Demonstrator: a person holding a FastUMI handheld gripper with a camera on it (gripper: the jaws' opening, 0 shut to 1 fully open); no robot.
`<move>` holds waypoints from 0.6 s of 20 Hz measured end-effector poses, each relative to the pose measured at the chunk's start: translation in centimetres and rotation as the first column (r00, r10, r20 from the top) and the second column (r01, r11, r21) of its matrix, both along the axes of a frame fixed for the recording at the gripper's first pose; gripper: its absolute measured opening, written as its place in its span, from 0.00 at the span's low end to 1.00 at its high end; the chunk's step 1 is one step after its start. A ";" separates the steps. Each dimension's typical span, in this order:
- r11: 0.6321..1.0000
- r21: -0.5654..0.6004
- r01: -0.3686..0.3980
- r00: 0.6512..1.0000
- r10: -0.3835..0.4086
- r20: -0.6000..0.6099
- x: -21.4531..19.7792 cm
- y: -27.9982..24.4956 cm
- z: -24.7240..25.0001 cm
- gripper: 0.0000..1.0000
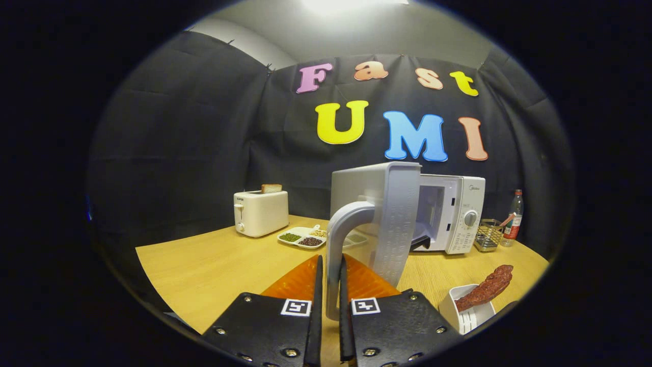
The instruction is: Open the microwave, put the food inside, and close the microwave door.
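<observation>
As the gripper (330,300) pinched the stiff door handle (340,239), the microwave (453,214) door (392,219) swung lightly open.

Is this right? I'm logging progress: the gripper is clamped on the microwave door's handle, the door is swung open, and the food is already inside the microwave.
Not quite. In the gripper view the gripper is clamped on the handle and the door is open, but the food sits in a cup on the table, not inside the microwave.

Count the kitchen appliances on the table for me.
2: a toaster with bread in it, left of the divided dish, and the microwave, its door swung open, handle between the gripper fingers.
</observation>
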State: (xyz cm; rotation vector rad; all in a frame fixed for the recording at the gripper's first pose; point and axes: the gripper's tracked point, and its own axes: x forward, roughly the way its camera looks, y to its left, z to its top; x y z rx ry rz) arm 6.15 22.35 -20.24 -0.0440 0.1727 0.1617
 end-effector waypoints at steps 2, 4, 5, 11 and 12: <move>0.999 -0.003 0.046 0.999 -0.046 0.013 -0.1 2.3 0.1 0.15; 0.995 -0.007 0.097 0.995 -0.097 0.025 -0.1 3.9 0.0 0.15; 0.992 -0.004 0.128 0.991 -0.128 0.032 -0.1 4.7 0.1 0.15; 0.968 0.002 0.249 0.968 -0.249 0.021 0.2 9.1 -0.3 0.15; 0.970 0.013 0.241 0.971 -0.241 0.005 0.2 9.8 -0.2 0.15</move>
